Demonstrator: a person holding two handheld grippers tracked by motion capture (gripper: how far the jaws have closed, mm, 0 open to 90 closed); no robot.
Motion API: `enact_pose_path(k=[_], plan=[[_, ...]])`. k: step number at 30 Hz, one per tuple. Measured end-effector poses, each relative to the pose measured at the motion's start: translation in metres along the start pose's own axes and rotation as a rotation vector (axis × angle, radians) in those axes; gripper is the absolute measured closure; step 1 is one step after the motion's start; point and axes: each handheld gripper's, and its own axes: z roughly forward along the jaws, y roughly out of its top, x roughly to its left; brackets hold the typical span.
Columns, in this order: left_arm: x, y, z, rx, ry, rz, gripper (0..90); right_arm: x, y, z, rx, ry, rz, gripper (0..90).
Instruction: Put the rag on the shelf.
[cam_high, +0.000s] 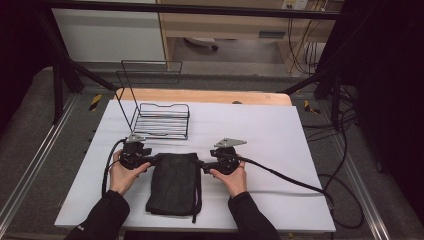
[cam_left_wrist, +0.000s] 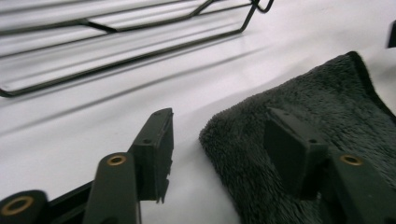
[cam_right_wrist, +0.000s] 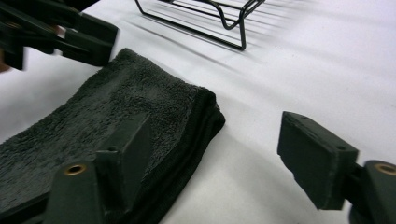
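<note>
A folded dark towel (cam_high: 174, 183) lies at the near middle of the white table (cam_high: 280, 135), a gripper at each far corner. The left gripper (cam_left_wrist: 217, 149) stands with jaws spread across the towel's fuzzy corner; the right gripper (cam_right_wrist: 219, 158) likewise, pinching nothing. From overhead, a black wire rack (cam_high: 161, 120) sits beyond them.

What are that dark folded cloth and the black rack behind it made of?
The cloth looks like dark grey plush terry or microfibre: a fuzzy, matte pile with a stitched edge. The rack seems to be thin metal wire with a black, slightly glossy coating; the bars are slender, rigid and bent at the corners.
</note>
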Motion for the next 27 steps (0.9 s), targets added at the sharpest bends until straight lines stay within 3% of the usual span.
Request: enact_pose_path(k=[3, 9, 16, 21, 27], plan=[[0.001, -0.002, 0.009, 0.055, -0.004, 0.003, 47.4, 0.0, 0.001, -0.002, -0.004, 0.006, -0.011, 21.5], [-0.001, -0.004, 0.01, 0.075, -0.041, -0.012, 62.4, -0.001, 0.0, 0.001, 0.003, 0.012, 0.004, 18.8], [-0.001, -0.005, 0.01, 0.085, -0.061, -0.029, 68.4, 0.002, 0.003, 0.018, 0.041, -0.018, 0.007, 18.6], [-0.002, -0.007, 0.011, 0.076, -0.059, -0.021, 69.5, 0.005, 0.003, 0.035, 0.079, -0.05, 0.025, 25.9], [-0.002, -0.008, 0.011, 0.069, -0.062, -0.02, 70.6, 0.008, 0.0, 0.041, 0.088, -0.04, 0.047, 40.1]])
